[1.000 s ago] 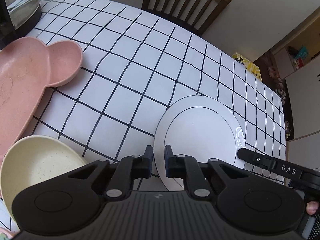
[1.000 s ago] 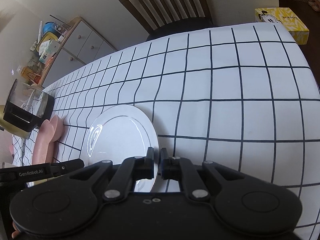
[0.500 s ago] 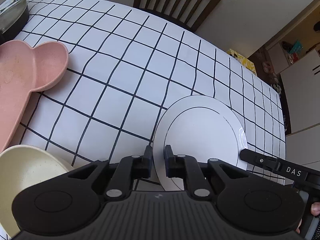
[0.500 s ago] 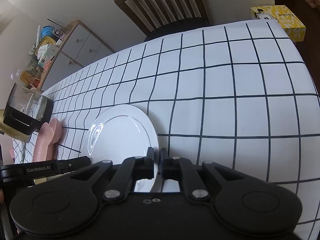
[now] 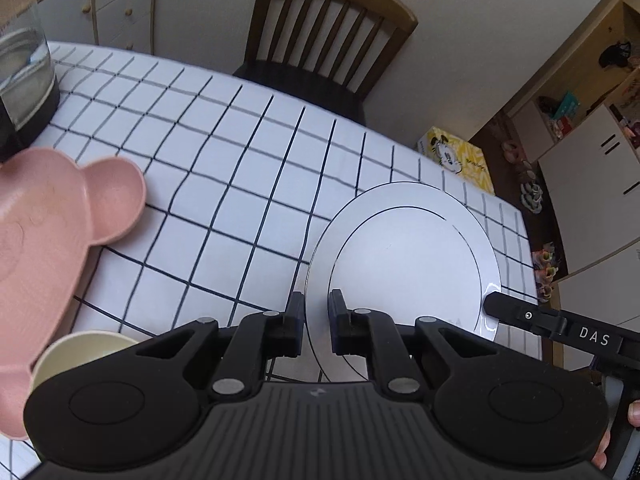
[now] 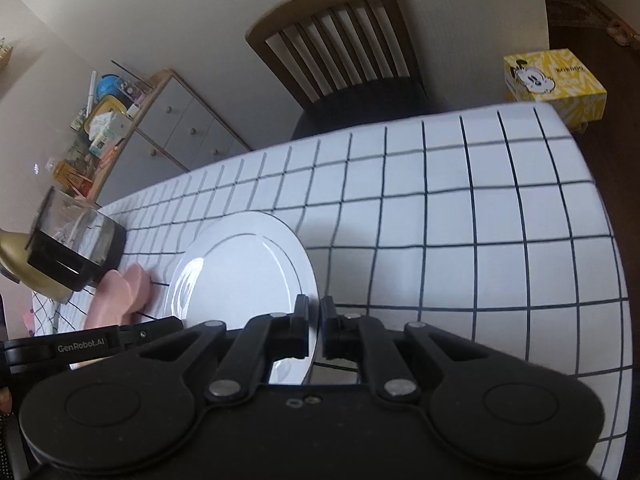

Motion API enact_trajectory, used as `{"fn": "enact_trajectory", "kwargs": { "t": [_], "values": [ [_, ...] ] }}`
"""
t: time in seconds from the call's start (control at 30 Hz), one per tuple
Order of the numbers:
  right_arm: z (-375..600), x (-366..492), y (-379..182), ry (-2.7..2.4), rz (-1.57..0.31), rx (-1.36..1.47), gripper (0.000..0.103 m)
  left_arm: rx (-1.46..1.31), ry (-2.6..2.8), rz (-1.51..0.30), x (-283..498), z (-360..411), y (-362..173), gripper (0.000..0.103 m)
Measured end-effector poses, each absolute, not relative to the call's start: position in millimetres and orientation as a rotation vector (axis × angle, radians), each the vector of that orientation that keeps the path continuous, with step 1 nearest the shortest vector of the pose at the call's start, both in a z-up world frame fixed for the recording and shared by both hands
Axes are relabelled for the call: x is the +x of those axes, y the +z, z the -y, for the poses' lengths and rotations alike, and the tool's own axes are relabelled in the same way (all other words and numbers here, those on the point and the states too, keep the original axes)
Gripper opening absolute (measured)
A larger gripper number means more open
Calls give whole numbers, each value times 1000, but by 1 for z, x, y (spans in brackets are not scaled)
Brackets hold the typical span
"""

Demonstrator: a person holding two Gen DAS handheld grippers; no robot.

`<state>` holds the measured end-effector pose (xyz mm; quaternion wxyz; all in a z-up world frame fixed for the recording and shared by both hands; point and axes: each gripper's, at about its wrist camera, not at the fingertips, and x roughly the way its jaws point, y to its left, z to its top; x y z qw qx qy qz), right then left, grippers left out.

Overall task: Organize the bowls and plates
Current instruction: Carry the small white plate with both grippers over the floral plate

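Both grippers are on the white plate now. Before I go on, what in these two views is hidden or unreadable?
- White plate, near rim: left wrist view, behind the left hand-held gripper; right wrist view, behind the right hand-held gripper.
- Cream bowl: left wrist view, mostly behind the gripper body.
- Pink plate: cut off by the left edge.
- Glass jug: contents unclear, blurred in both views.

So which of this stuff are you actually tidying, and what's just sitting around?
Part of the job:
- white plate, gripped at opposite rims by the left gripper and right gripper
- pink bear-shaped plate
- cream bowl

Just lying about:
- glass jug
- yellow box
- wooden chair
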<state>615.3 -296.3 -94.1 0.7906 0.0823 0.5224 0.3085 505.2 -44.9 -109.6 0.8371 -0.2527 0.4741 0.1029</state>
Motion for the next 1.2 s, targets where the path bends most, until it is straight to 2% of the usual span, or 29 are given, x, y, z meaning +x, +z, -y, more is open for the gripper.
{"fn": "enact_trajectory", "kwargs": {
  "t": [0.6, 1.2],
  "values": [
    [291, 535, -1, 653, -998, 166, 6, -526, 153, -937, 430, 39, -31, 11],
    [273, 386, 25, 615, -982, 222, 6, -514, 96, -946, 282, 4, -13, 11]
  ]
}}
